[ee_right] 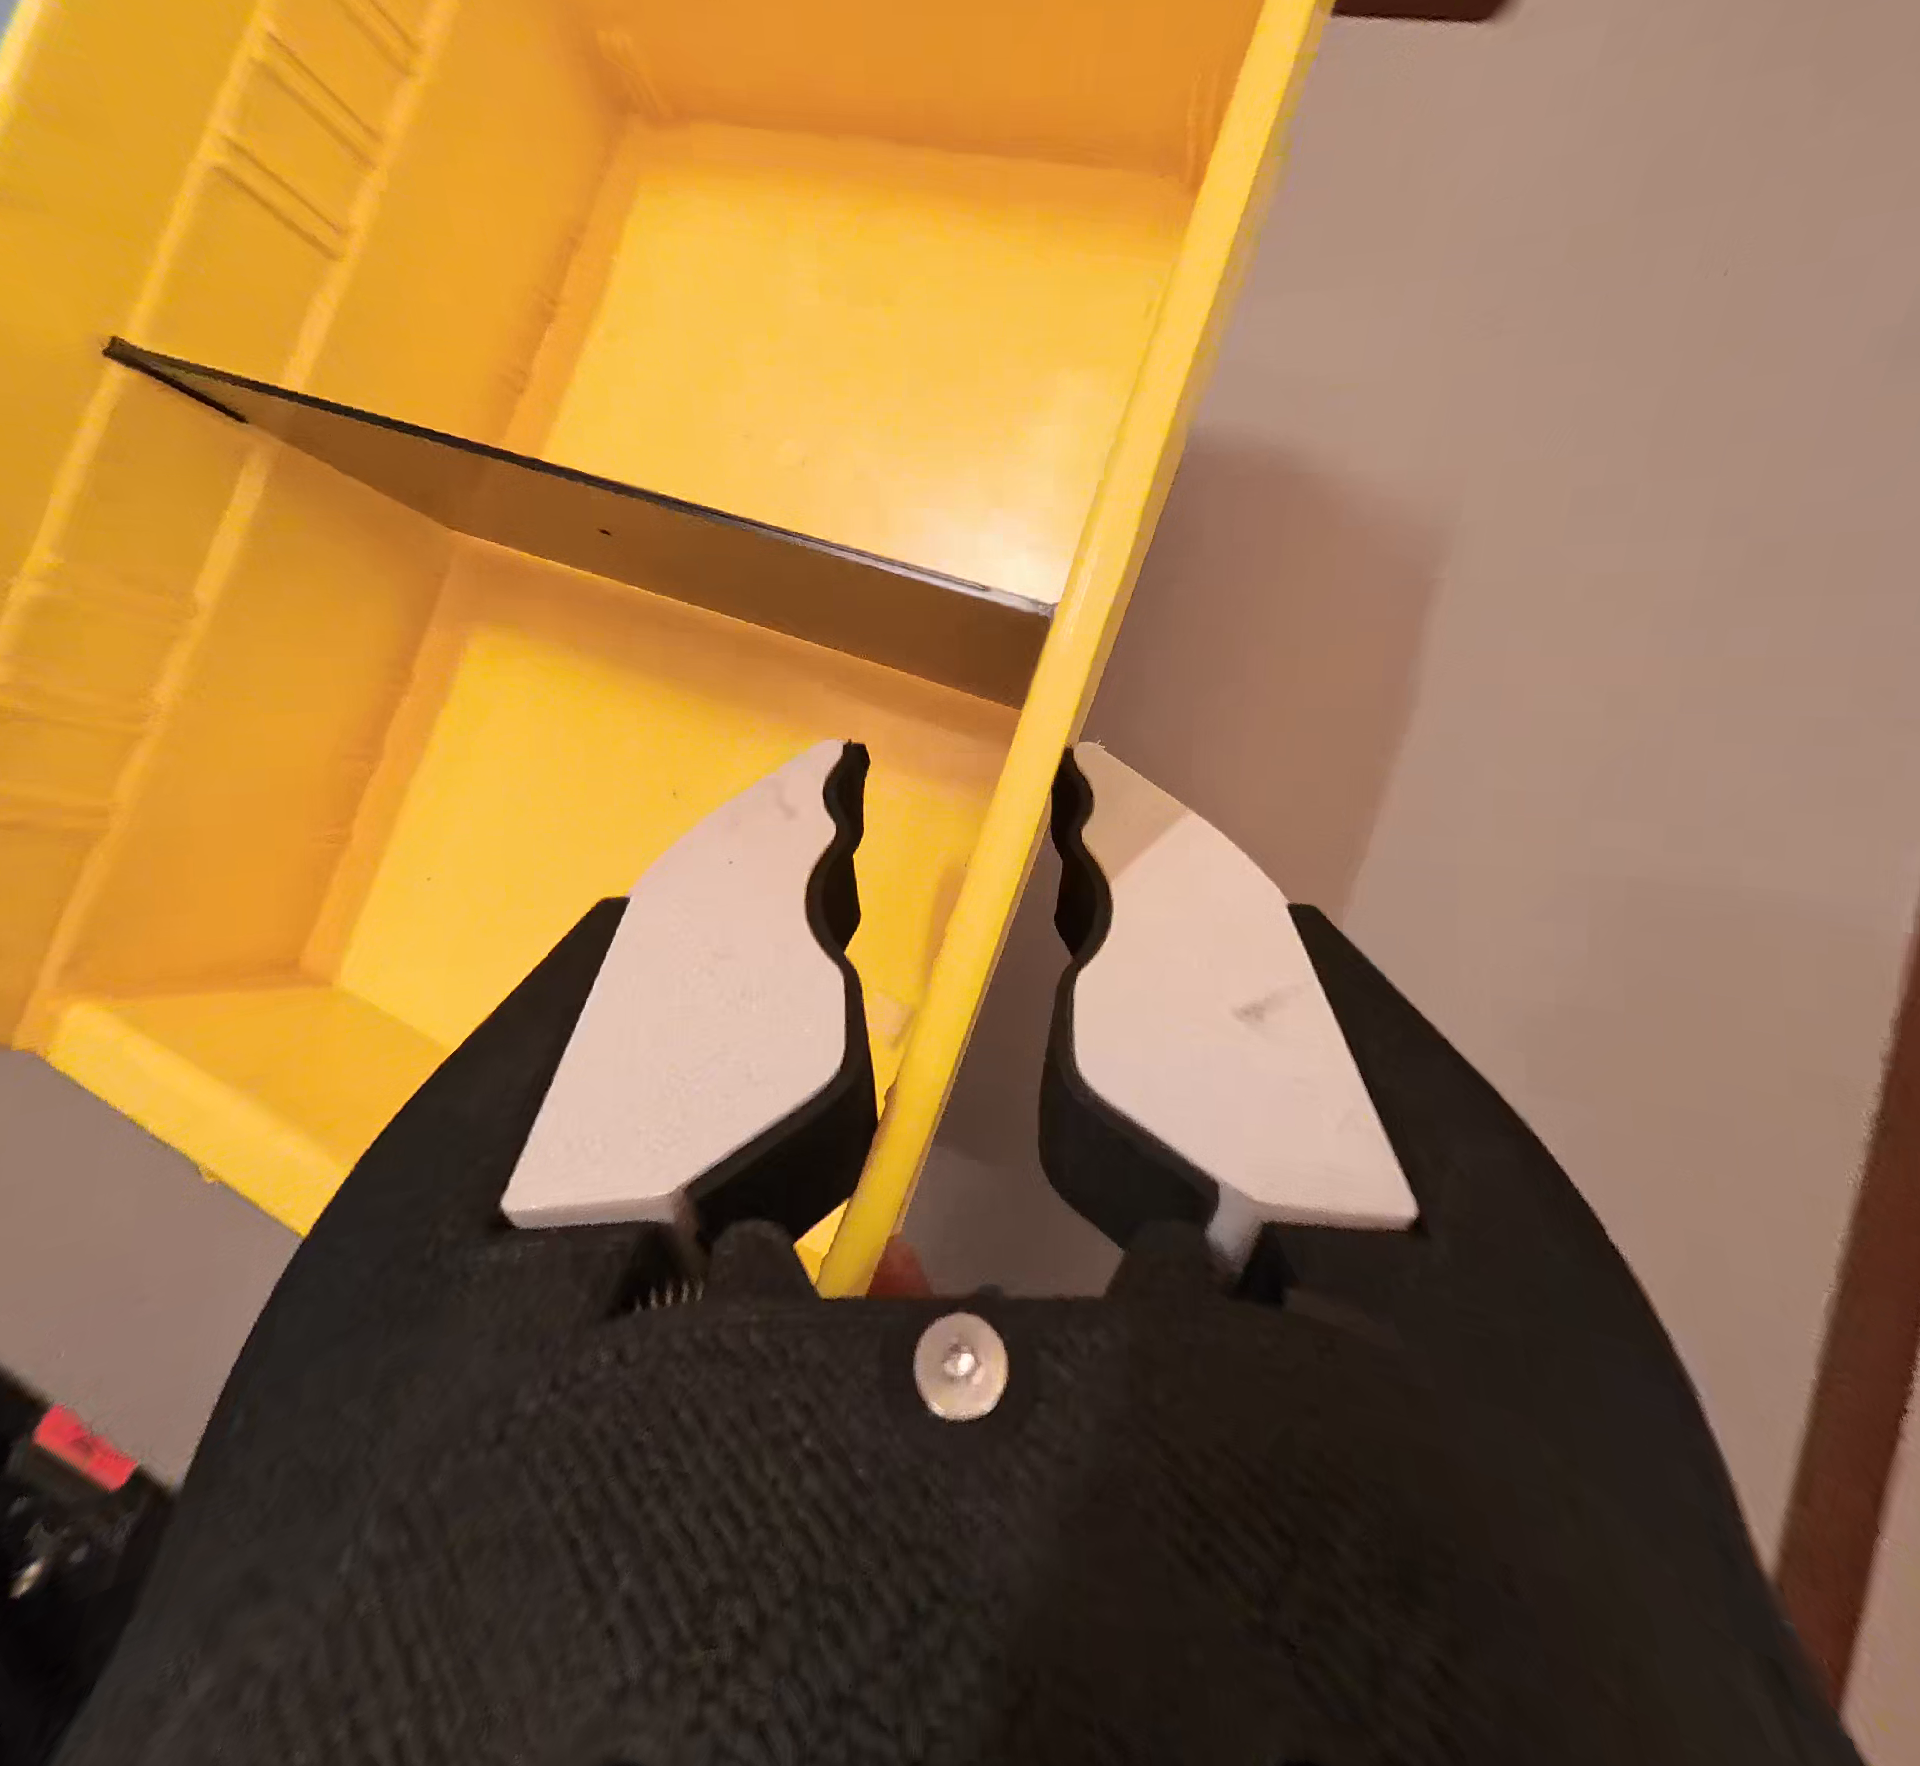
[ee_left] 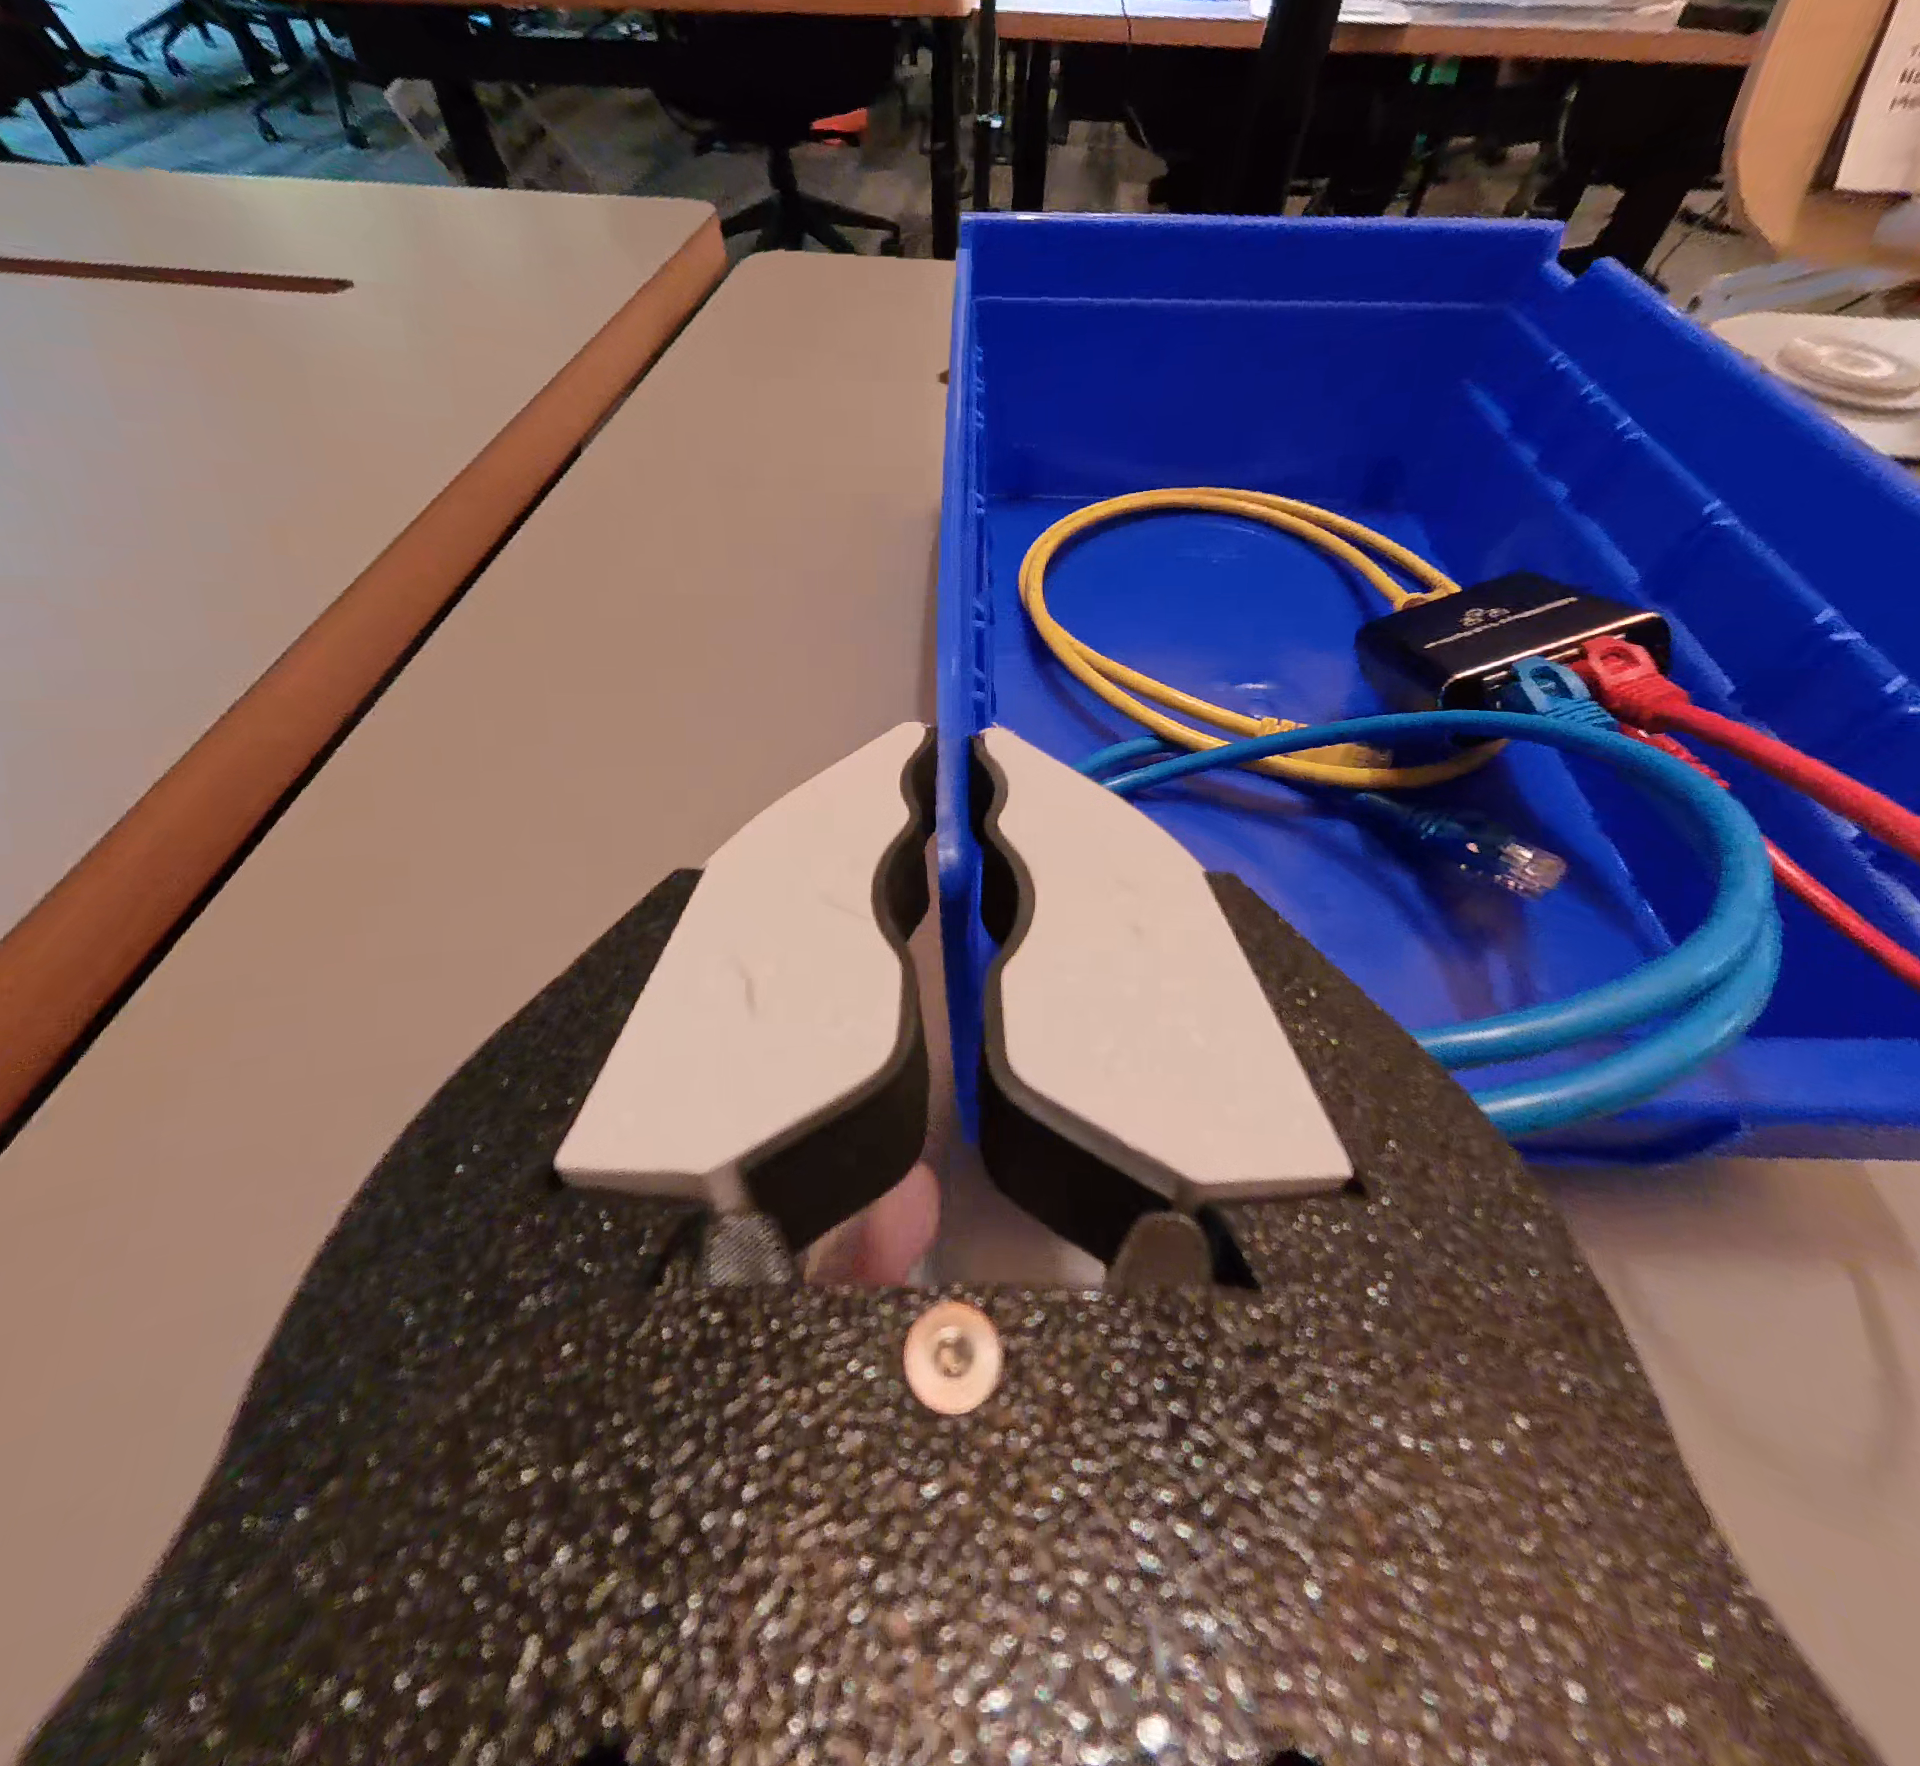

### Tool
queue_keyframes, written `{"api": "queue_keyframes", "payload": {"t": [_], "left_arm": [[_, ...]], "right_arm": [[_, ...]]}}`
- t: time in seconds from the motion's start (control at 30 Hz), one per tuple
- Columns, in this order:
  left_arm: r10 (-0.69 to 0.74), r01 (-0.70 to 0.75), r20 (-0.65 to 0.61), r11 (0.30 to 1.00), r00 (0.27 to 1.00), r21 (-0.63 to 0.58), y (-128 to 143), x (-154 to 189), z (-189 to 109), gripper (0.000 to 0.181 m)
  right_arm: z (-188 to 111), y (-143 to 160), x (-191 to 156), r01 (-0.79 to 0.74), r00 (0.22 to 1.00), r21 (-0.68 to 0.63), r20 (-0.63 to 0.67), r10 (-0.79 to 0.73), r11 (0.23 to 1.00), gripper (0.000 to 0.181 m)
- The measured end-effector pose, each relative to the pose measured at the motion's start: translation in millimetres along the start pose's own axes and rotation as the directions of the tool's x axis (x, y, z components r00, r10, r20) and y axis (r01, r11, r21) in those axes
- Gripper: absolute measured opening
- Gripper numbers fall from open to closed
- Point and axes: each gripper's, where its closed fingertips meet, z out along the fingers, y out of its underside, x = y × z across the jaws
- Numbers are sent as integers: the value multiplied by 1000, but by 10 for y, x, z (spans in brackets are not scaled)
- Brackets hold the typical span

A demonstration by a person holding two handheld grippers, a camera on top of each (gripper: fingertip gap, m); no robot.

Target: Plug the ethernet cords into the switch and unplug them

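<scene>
Switch (ee_left: pixel 1512 636) sits inside the blue bin (ee_left: pixel 1195 345) on the tabletop (ee_left: pixel 644 677), blue cord (ee_left: pixel 1621 1010) and red cord (ee_left: pixel 1787 771) plugged in, yellow cord (ee_left: pixel 1122 573) coiled behind. Left tool (ee_left: pixel 954 745) pinches the bin's left wall. Right tool (ee_right: pixel 961 760) straddles a yellow bin's (ee_right: pixel 312 366) wall, slightly parted.

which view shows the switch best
The left wrist view. The black switch lies in the blue bin, clear and unobstructed, with a blue plug and a red plug at its near face. The right wrist view shows nothing of it: only a yellow bin with a black divider.
</scene>
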Motion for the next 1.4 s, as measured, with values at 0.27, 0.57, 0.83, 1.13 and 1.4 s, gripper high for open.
{"api": "queue_keyframes", "payload": {"t": [0.27,0.57,0.83,1.13,1.4], "left_arm": [[35,-36,-23,999,999,-22,-124,49,401,5],[121,-122,-34,992,992,-29,-605,102,228,24],[-68,-223,-572,878,817,-424,-685,1421,411,74],[-278,-260,-412,451,868,-854,93,1641,1085,82],[-157,-341,-415,354,896,-871,328,1675,1108,73]], "right_arm": [[349,322,627,-138,989,-13,-55,137,990,35],[282,244,842,60,965,-69,-250,-76,996,74],[-757,-191,154,278,820,204,-558,-122,939,99],[-253,-51,-1821,447,893,406,-247,-376,797,91],[-32,22,-2196,445,893,407,-136,-429,797,88]]}}
